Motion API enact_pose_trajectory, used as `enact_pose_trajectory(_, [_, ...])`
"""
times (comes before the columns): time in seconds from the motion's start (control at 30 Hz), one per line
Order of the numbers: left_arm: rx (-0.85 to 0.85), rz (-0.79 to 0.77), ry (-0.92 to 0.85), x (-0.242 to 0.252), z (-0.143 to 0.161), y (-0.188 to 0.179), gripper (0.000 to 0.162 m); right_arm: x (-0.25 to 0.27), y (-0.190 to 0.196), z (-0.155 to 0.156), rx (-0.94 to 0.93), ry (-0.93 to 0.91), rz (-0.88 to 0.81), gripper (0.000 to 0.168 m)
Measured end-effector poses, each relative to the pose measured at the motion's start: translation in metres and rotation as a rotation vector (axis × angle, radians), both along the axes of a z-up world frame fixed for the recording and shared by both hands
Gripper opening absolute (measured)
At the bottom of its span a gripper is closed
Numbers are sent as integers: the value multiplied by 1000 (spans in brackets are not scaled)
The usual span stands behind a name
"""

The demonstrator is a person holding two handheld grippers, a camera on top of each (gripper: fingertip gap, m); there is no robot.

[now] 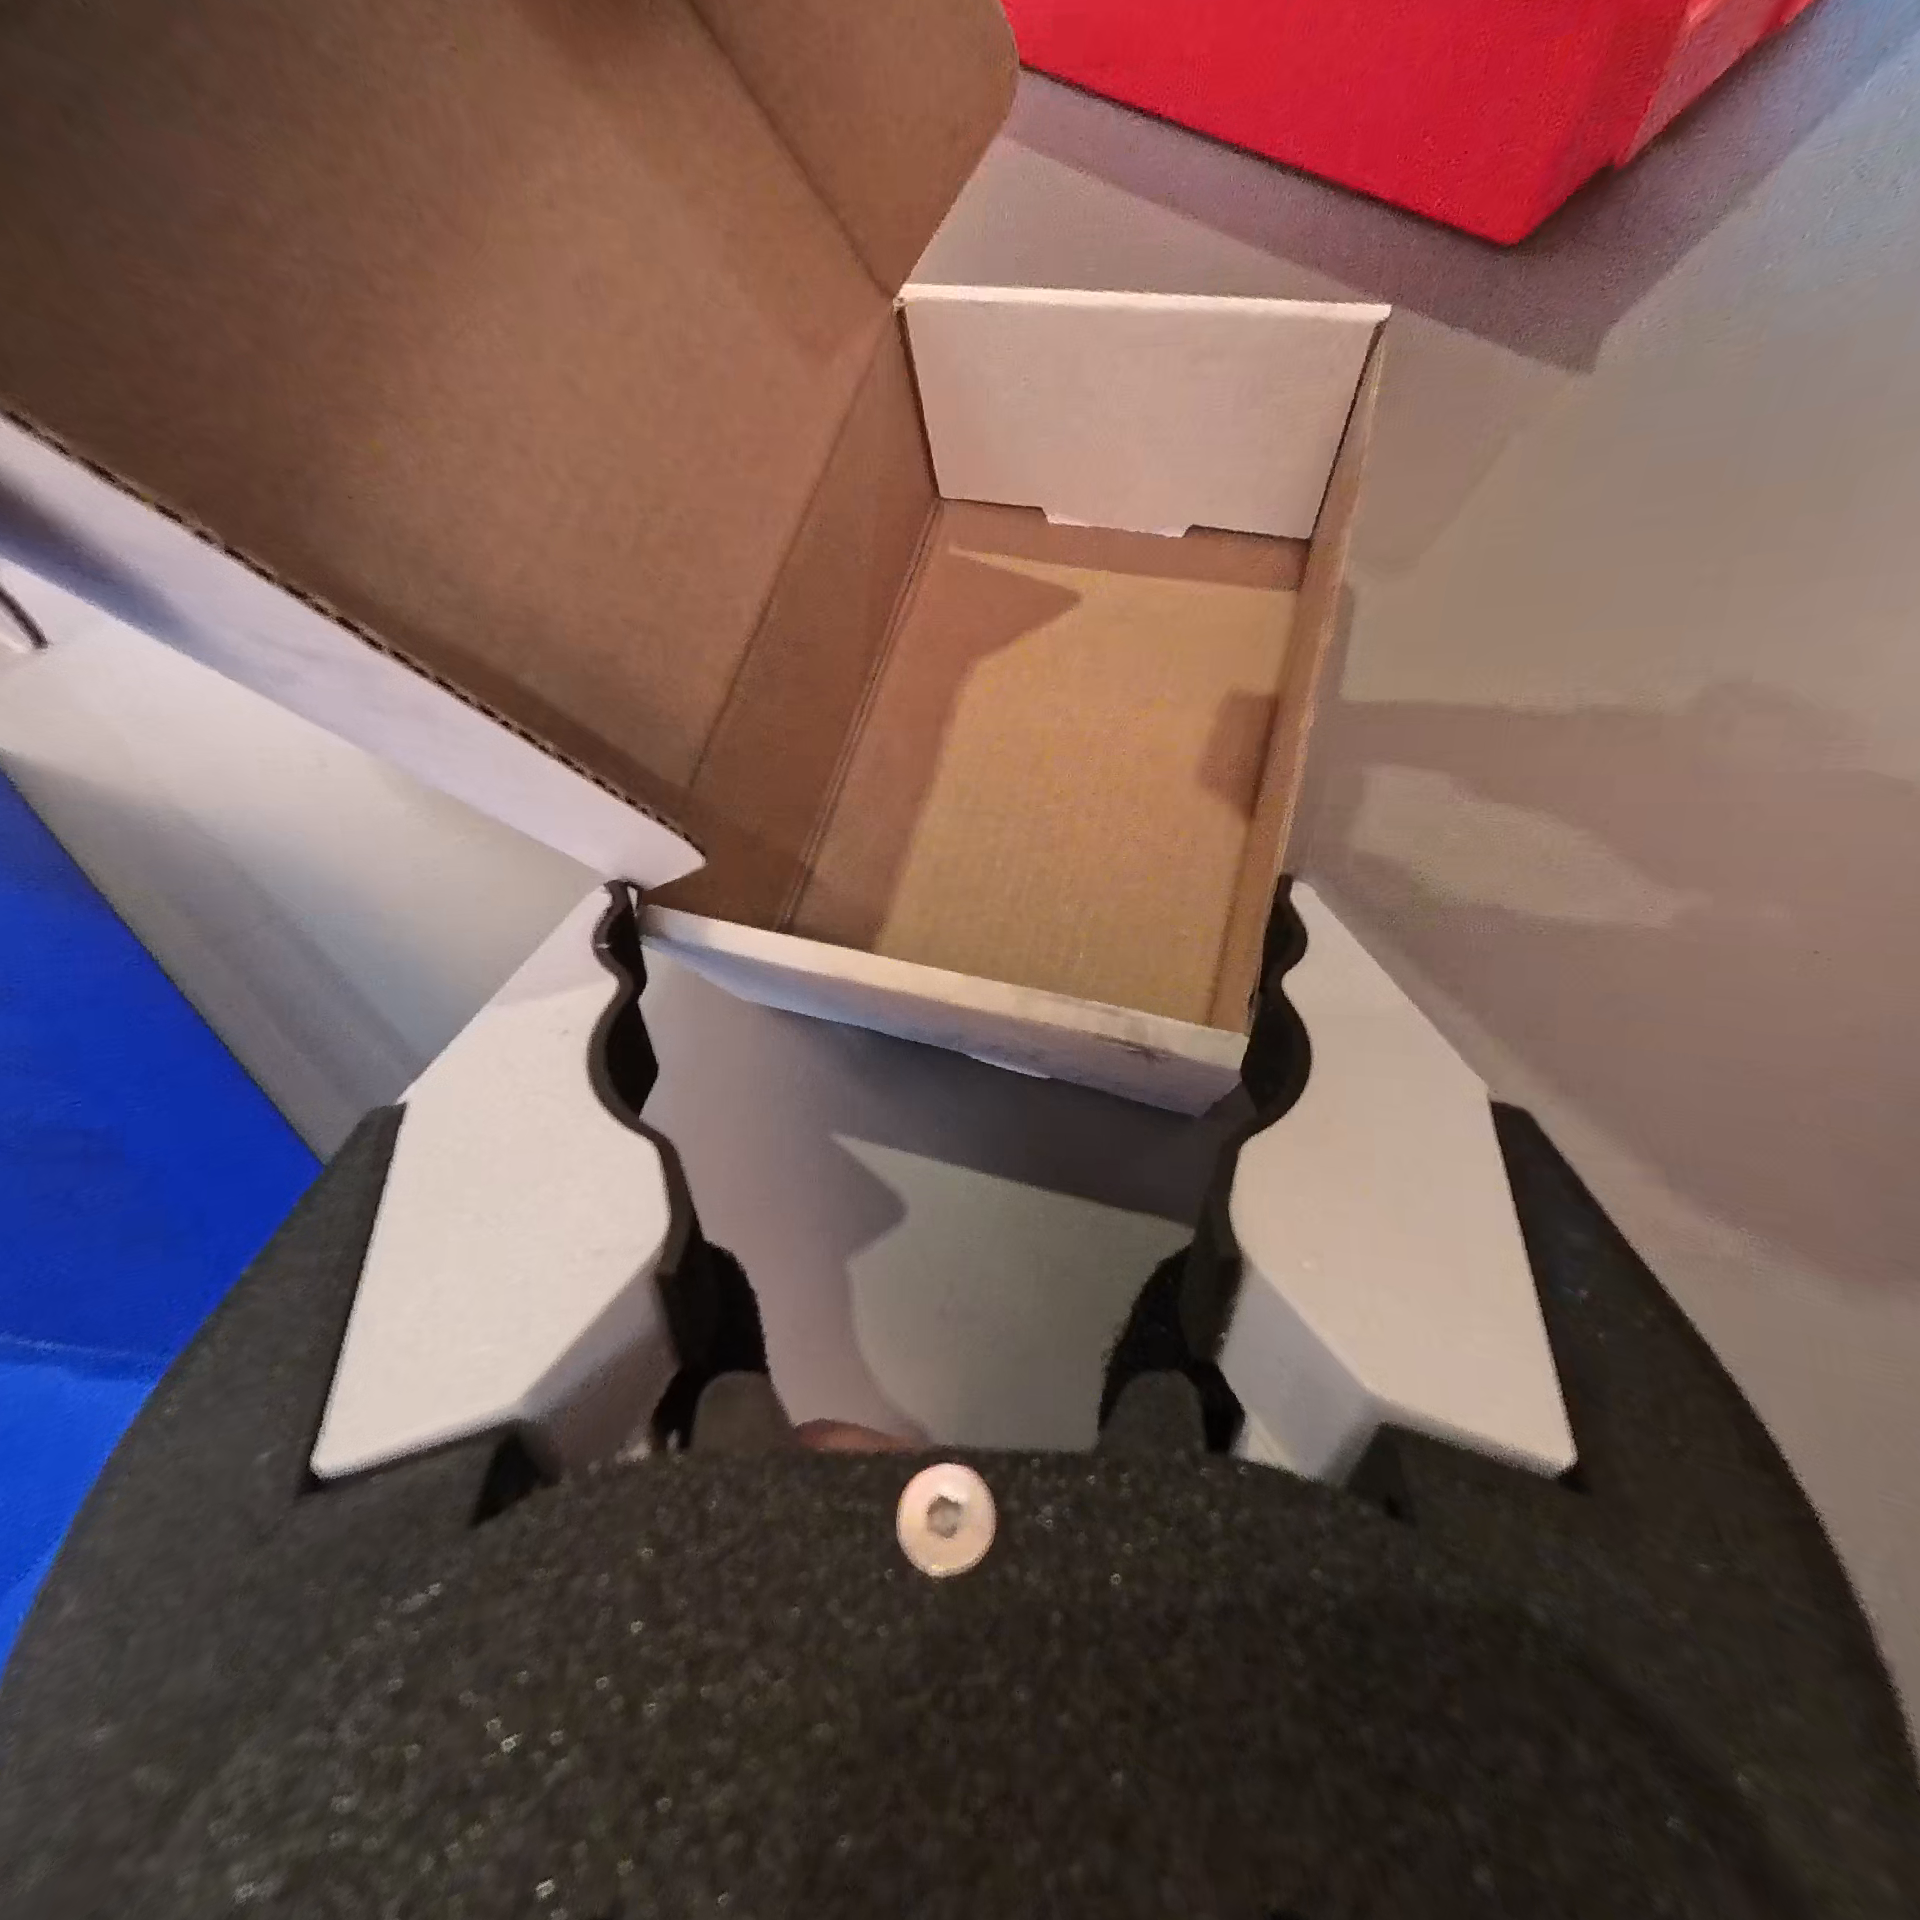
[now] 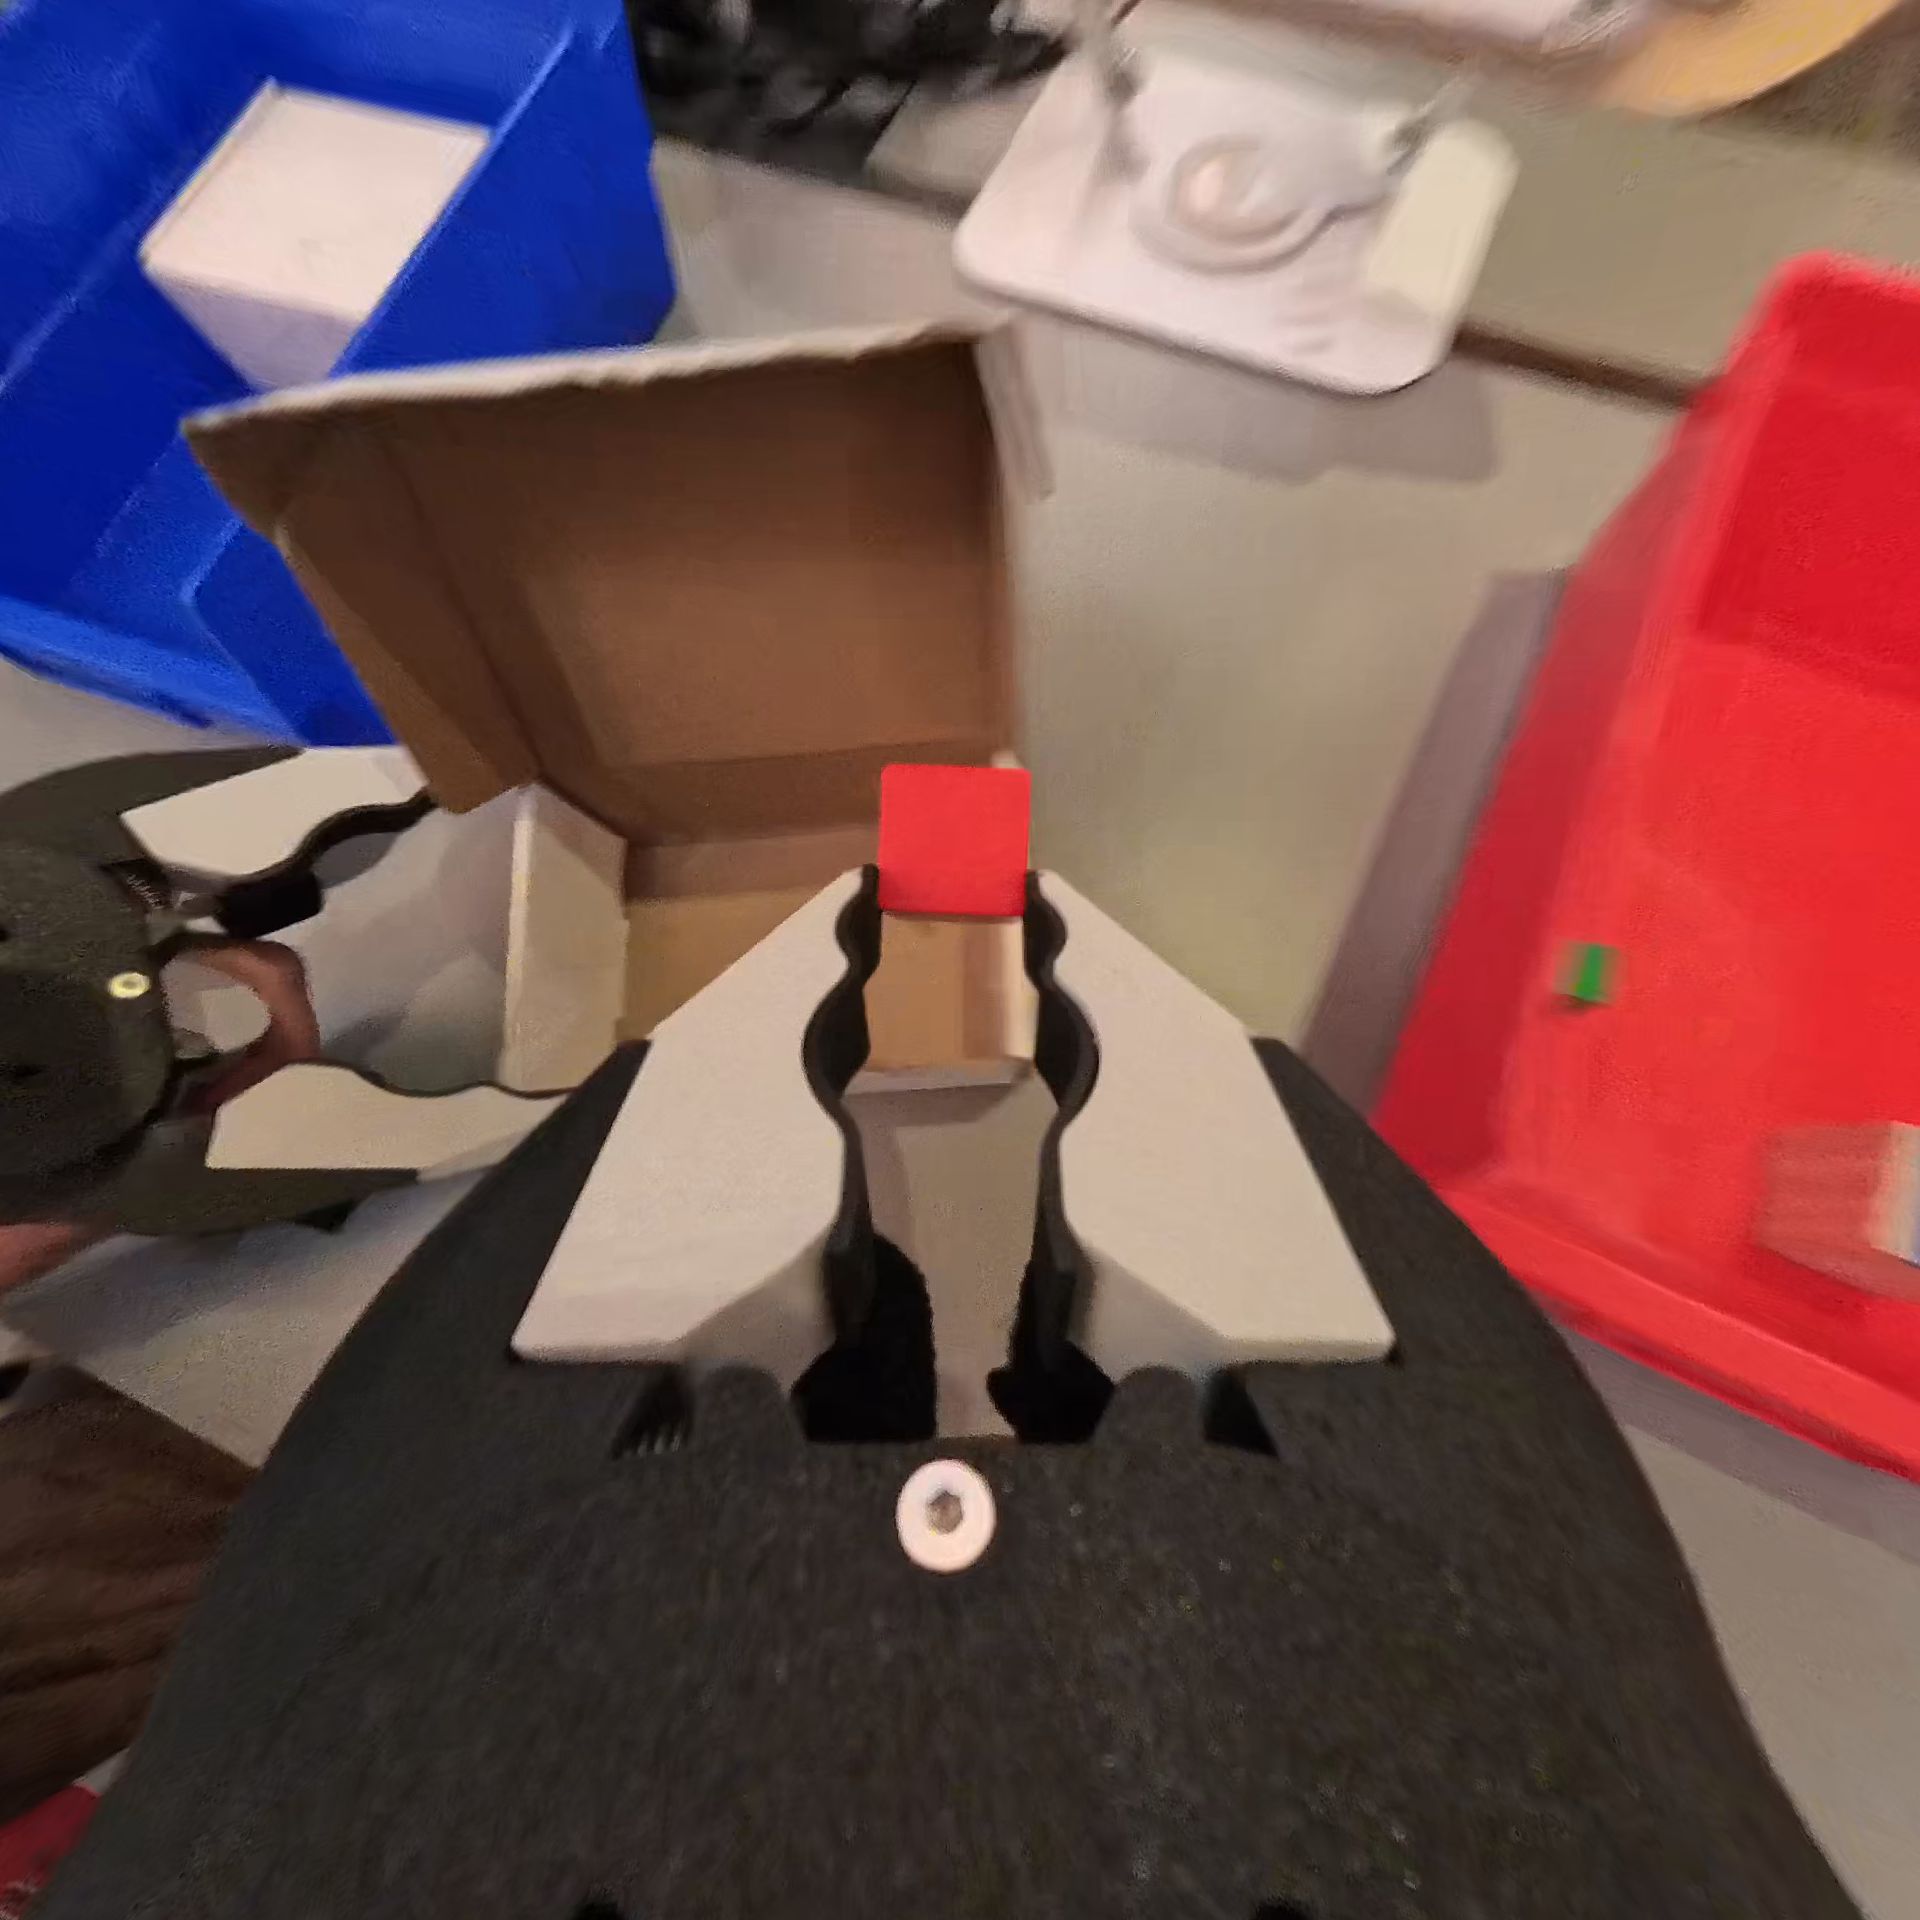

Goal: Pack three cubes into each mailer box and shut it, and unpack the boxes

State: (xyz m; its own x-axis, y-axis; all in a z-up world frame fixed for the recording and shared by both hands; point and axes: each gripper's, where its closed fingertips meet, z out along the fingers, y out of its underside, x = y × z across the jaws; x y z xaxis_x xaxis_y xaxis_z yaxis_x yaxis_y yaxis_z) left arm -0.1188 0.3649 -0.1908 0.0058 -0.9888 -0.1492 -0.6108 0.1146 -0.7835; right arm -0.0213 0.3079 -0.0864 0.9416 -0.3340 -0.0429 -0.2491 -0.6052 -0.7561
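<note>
An open white mailer box [image 1: 935,997] with a brown inside lies on the grey table, its lid [image 1: 468,364] raised to the left. It holds nothing. My left gripper [image 1: 948,902] has its jaws wide apart, one fingertip against each side of the box's near end. In the right wrist view the same box [image 2: 561,935] and the left gripper [image 2: 488,945] show at centre left. My right gripper [image 2: 951,883] is shut on a red cube [image 2: 954,842], held at its fingertips above the box's opening.
A blue bin [image 2: 540,208] at the back left holds a closed white box [image 2: 312,239]. A red bin [image 2: 1714,831] at the right holds a green cube [image 2: 1587,974] and a blurred block [image 2: 1839,1205]. A white tray-like item [image 2: 1226,208] lies behind. Left tips to right tips: about 15 cm.
</note>
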Motion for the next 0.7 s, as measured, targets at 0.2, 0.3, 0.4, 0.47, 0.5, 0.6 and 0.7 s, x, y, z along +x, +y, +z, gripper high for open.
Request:
enact_pose_trajectory(0.2, [2,-3,1,0,0,0,115,123,-94,23,-53,-88,-279,26])
enact_pose_trajectory(0.3, [1,0,2,0,0,0,115,160,-112,-22,-172,-27,-315,26])
enact_pose_trajectory(0.4, [2,2,4,0,0,0,115,176,-113,-64,-296,62,-284,26])
enact_pose_trajectory(0.47, [3,4,5,0,0,0,115,181,-112,-85,-398,98,-235,26])
enact_pose_trajectory(0.5, [3,4,5,0,0,0,115,181,-110,-93,-435,120,-206,26])
enact_pose_trajectory(0.6, [3,3,3,0,0,0,115,179,-103,-109,-507,157,-120,26])
enact_pose_trajectory(0.7, [2,-3,1,0,0,0,115,177,-98,-117,-552,169,-49,26])
